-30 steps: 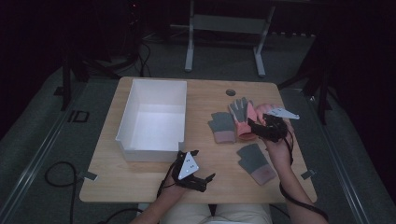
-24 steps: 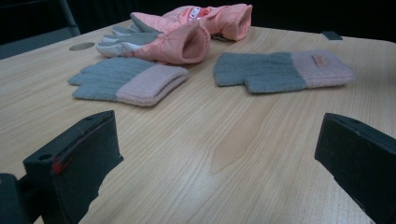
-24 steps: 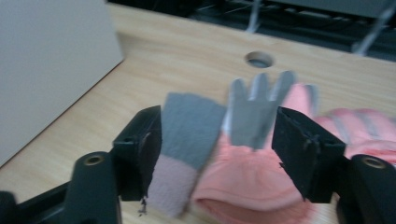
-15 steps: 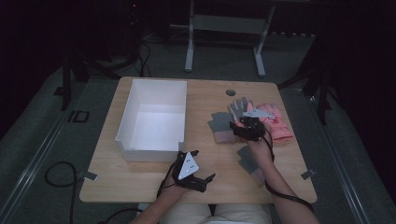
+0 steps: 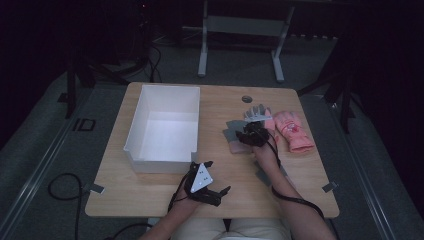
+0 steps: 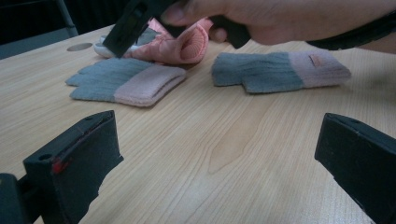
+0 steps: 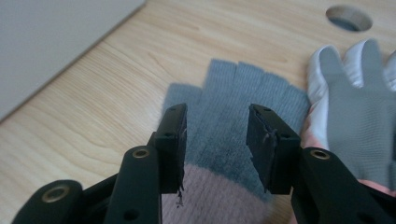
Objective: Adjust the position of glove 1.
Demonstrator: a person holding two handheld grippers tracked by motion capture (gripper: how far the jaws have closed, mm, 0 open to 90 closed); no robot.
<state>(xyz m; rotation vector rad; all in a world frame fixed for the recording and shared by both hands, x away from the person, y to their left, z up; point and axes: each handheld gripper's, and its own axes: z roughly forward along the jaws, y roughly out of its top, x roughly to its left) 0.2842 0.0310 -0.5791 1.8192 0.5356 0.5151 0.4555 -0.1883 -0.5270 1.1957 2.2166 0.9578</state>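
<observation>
We hold the right gripper (image 5: 248, 134) low over a grey knit glove with a pink cuff (image 7: 236, 114), its fingers (image 7: 173, 140) part spread and just closing in, the glove showing between them, not yet pinched. The glove lies flat on the wooden surface (image 5: 165, 190), just right of the white bin (image 5: 165, 95), touching a grey-and-white work glove (image 7: 357, 100). A pink glove (image 5: 294, 131) lies farther right. A second grey glove (image 6: 275, 70) lies nearer us. Our left gripper (image 5: 202, 186) rests near the front edge, fingers (image 6: 74, 163) spread wide over bare wood.
</observation>
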